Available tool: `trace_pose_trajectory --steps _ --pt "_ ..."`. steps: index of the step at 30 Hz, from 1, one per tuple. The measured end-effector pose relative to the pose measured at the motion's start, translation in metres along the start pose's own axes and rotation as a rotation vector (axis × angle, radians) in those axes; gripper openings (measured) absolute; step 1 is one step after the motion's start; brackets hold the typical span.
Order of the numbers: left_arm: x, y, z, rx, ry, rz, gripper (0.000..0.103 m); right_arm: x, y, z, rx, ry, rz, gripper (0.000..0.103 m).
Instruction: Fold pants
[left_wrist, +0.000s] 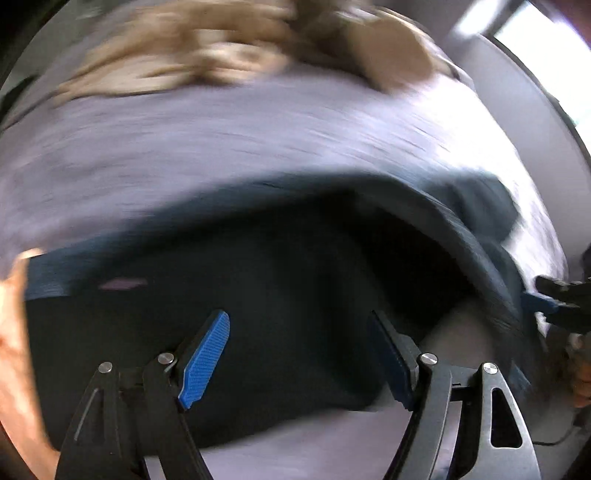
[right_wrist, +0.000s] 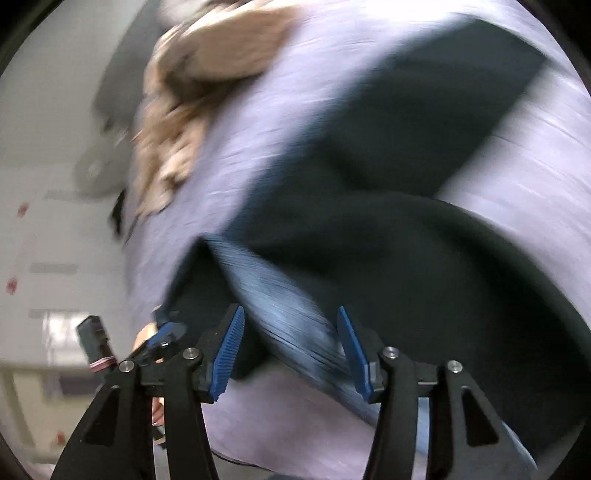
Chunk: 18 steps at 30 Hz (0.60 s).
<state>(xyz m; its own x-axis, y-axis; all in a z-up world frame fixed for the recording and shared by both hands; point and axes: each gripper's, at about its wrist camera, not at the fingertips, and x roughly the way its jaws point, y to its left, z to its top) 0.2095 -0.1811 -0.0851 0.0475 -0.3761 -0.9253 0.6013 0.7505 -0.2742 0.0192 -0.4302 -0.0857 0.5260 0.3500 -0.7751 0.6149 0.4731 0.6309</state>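
Dark pants (left_wrist: 280, 280) lie on a lavender sheet (left_wrist: 221, 147), blurred by motion. My left gripper (left_wrist: 301, 325) is open just above the dark cloth, with nothing between its blue pads. In the right wrist view the pants (right_wrist: 406, 240) spread across the sheet (right_wrist: 258, 129), with a lighter blue band (right_wrist: 288, 314) running between my fingers. My right gripper (right_wrist: 290, 325) is open over that band. The right gripper also shows at the right edge of the left wrist view (left_wrist: 546, 299). The left gripper shows at lower left of the right wrist view (right_wrist: 166, 330).
A tan garment (left_wrist: 229, 48) lies bunched at the far side of the sheet, also in the right wrist view (right_wrist: 192, 92). A pale floor (right_wrist: 55, 184) lies beyond the sheet's left edge. A hand (left_wrist: 14, 332) shows at the left edge.
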Motion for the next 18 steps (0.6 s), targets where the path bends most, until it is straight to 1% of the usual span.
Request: trace_pose_trajectory --steps 2,3,4,5,7,8,10,12,15,16,17,18 --pt "0.015 -0.035 0.001 0.045 0.043 -0.069 0.078 -0.026 -0.039 -0.019 0.078 -0.018 -0.045 0.057" --pt "0.025 -0.061 0.0 0.069 0.07 -0.109 0.078 -0.037 -0.059 -0.031 0.113 -0.026 -0.081 0.057" --pt "0.029 -0.074 -0.002 0.079 0.082 -0.129 0.078 -0.046 -0.075 -0.043 0.135 -0.029 -0.113 0.057" --pt "0.039 -0.095 -0.002 0.092 0.109 -0.171 0.078 -0.056 -0.092 -0.057 0.161 -0.031 -0.143 0.057" --pt "0.05 -0.119 -0.004 0.103 0.141 -0.211 0.078 -0.069 -0.126 -0.081 0.222 -0.025 -0.167 0.057" --pt "0.056 -0.131 -0.003 0.11 0.157 -0.218 0.078 -0.073 -0.143 -0.091 0.26 -0.018 -0.168 0.057" --pt "0.064 -0.145 -0.001 0.123 0.176 -0.206 0.078 -0.071 -0.165 -0.103 0.311 0.0 -0.145 0.057" --pt "0.077 -0.158 0.006 0.127 0.207 -0.187 0.078 -0.061 -0.181 -0.109 0.339 0.023 -0.09 0.057" --pt "0.083 -0.163 0.005 0.117 0.238 -0.187 0.078 -0.048 -0.187 -0.11 0.327 0.053 0.001 0.057" --pt "0.085 -0.164 0.004 0.115 0.245 -0.189 0.078 -0.044 -0.185 -0.109 0.323 0.06 0.018 0.052" --pt "0.089 -0.167 0.005 0.112 0.253 -0.194 0.078 -0.04 -0.185 -0.108 0.329 0.067 0.041 0.04" --pt "0.092 -0.169 0.006 0.108 0.261 -0.2 0.073 -0.037 -0.184 -0.105 0.34 0.075 0.071 0.015"
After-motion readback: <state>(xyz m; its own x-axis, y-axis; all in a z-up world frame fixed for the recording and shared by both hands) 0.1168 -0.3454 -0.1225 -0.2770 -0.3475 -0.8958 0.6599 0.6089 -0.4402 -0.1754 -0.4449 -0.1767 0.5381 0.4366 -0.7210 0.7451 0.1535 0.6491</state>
